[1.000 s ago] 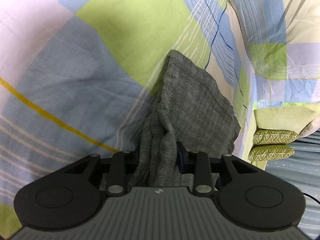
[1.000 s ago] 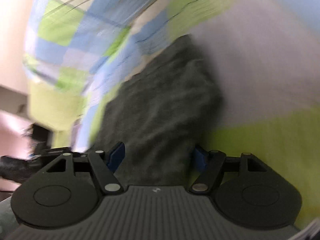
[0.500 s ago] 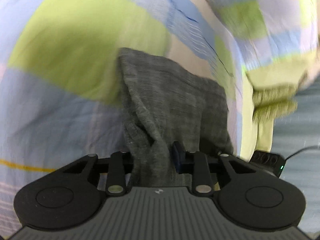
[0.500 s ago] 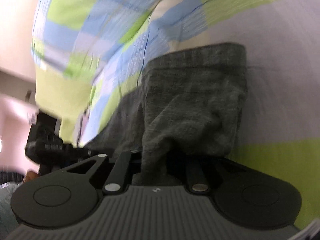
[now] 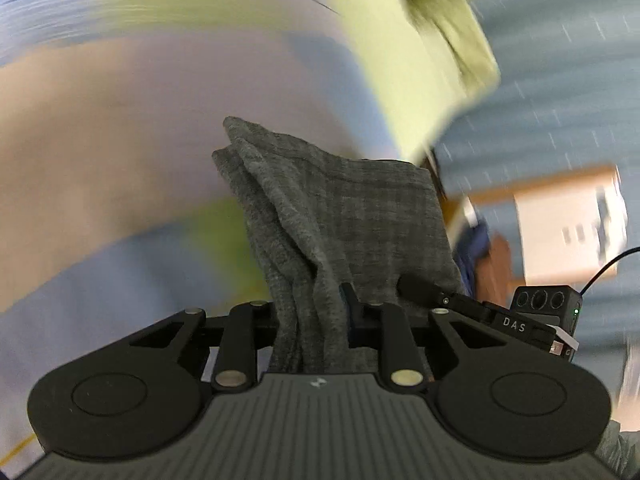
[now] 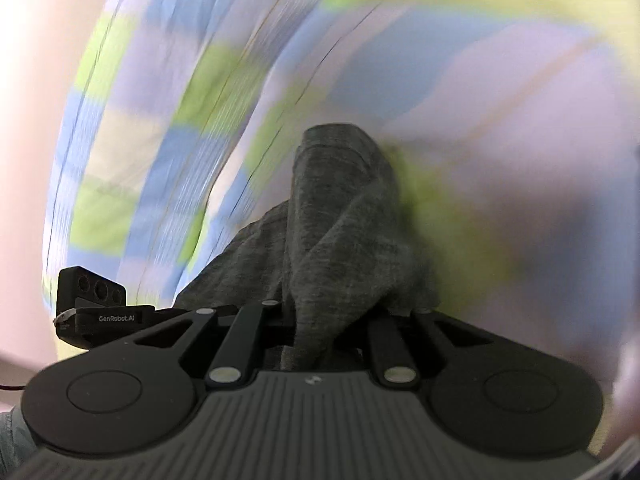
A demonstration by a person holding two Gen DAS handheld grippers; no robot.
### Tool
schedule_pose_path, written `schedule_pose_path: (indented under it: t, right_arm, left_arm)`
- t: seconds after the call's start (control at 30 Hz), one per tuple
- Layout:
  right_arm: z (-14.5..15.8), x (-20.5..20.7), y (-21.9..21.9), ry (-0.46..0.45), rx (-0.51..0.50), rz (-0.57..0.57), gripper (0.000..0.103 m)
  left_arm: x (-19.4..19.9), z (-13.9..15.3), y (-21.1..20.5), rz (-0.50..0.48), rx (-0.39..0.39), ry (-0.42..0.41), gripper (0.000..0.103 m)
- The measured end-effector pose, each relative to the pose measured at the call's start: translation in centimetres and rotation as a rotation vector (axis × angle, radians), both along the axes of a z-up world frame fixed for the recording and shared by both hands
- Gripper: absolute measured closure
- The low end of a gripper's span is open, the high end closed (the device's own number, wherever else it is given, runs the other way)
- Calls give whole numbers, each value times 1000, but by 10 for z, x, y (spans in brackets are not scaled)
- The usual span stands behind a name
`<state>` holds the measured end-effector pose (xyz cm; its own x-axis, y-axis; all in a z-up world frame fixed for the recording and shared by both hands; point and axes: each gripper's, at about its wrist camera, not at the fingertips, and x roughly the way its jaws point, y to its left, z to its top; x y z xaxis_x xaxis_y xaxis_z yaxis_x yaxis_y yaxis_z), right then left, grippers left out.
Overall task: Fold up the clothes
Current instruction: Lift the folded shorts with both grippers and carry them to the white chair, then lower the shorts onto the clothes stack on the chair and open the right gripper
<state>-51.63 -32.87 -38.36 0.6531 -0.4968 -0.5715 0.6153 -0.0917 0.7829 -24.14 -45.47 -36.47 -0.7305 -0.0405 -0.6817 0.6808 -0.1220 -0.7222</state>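
Note:
A grey knit garment (image 5: 340, 216) hangs bunched from my left gripper (image 5: 312, 312), which is shut on its edge. The same garment (image 6: 344, 224) shows in the right wrist view, gathered in my right gripper (image 6: 320, 320), which is shut on it. Both grippers hold the cloth lifted above the checked bedsheet (image 6: 168, 128). The other gripper's body shows at the right of the left wrist view (image 5: 536, 320) and at the left of the right wrist view (image 6: 96, 304). The fingertips are hidden by cloth folds.
The blue, green and lilac checked bedsheet (image 5: 120, 128) fills the background, blurred by motion. Green cushions (image 5: 448, 12) and a pale cabinet (image 5: 568, 224) lie past the bed's edge, with a blue-grey floor (image 5: 560, 80) beyond.
The right gripper closed on the garment. Both grippers have lifted it and swung; the left view now looks past the bed's edge toward the floor and cabinet.

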Motion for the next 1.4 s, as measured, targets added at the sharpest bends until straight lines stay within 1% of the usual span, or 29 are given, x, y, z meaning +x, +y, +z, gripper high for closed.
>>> schedule_pose_path:
  t: [0.07, 0.1, 0.17, 0.2, 0.27, 0.3, 0.37, 0.4, 0.43, 0.5, 0.57, 0.63, 0.67, 0.8, 0.87, 0.9, 0.93, 1.0, 1.03, 1.07, 1.1, 1.13, 1.17, 1.2, 1.23, 1.27, 1.33, 1.37, 1.4]
  right_arm:
    - [15, -53, 32, 27, -17, -134, 93]
    - [23, -83, 50, 45, -26, -207, 93]
    - [39, -131, 83, 78, -39, -326, 93]
    - [47, -158, 100, 97, -42, -383, 93]
    - [63, -213, 134, 136, -49, -496, 93]
    - [71, -239, 150, 157, -53, -544, 93]
    - [85, -290, 179, 202, -61, -631, 93]
    - [91, -312, 190, 222, -66, -668, 93]
    - [94, -336, 200, 238, -70, -701, 93]
    - [99, -368, 210, 261, -79, -742, 93]
    - [102, -407, 217, 292, -91, -775, 93]
    - [97, -430, 218, 305, -99, -789, 93]
    - [92, -448, 217, 309, -103, -800, 93]
    - [72, -476, 200, 316, -121, -798, 93]
    - [60, -487, 193, 320, -119, -798, 93]
    - [52, -489, 191, 318, -104, -804, 93]
    - [44, -490, 191, 317, -87, -808, 92]
    - [26, -488, 199, 318, -33, -804, 86]
    - [19, -485, 199, 321, 10, -812, 78]
    - [11, -485, 201, 315, 39, -826, 72]
    - [5, -484, 206, 299, 43, -847, 71]
    - [2, -485, 210, 274, 32, -873, 68]
    - [-2, -488, 218, 218, 10, -932, 60]
    - [-4, -491, 226, 176, -8, -982, 56]
    - [-5, -493, 233, 149, -21, -1023, 50]
    - [-7, -499, 244, 103, -39, -1101, 48]
    - [-12, -507, 256, 31, -77, -1173, 47]
    - [-17, -514, 263, -40, -114, -1205, 47]
    - [-21, -519, 267, -74, -124, -1221, 47]
  left_arm:
    - [-73, 7, -13, -132, -13, 40, 78]
    - [-93, 10, -15, -165, -15, 51, 78]
    - [-178, 19, -20, -288, -22, 103, 78]
    - [-201, 21, -21, -319, -23, 118, 78]
    - [-286, 30, -20, -424, -29, 173, 78]
    - [-309, 32, -21, -449, -32, 187, 78]
    - [-385, 38, -16, -526, -42, 237, 78]
    - [-405, 39, -15, -543, -46, 247, 78]
    - [-451, 41, -14, -578, -59, 265, 78]
    - [-483, 40, -16, -598, -74, 276, 78]
    - [-523, 40, -12, -621, -96, 288, 78]
    - [-545, 33, -12, -629, -102, 285, 78]
    - [-557, 31, -14, -634, -109, 281, 78]
    - [-570, 21, -26, -647, -137, 275, 78]
    - [-579, 6, -30, -677, -177, 240, 78]
    - [-581, 4, -31, -682, -178, 226, 77]
    - [-583, -10, -30, -704, -179, 171, 77]
    - [-580, -23, -27, -730, -166, 128, 76]
    - [-577, -27, -25, -737, -164, 126, 74]
    - [-575, -29, -25, -737, -162, 128, 74]
    - [-572, -30, -25, -736, -159, 132, 74]
    - [-569, -32, -26, -729, -155, 137, 69]
    - [-569, -32, -26, -728, -158, 135, 68]
    - [-568, -32, -26, -728, -161, 132, 68]
    - [-569, -33, -26, -734, -167, 127, 67]
    - [-568, -33, -25, -739, -171, 126, 67]
    - [-562, -33, -30, -736, -167, 132, 67]
    - [-562, -32, -32, -732, -166, 139, 67]
    - [-563, -31, -33, -728, -165, 147, 67]
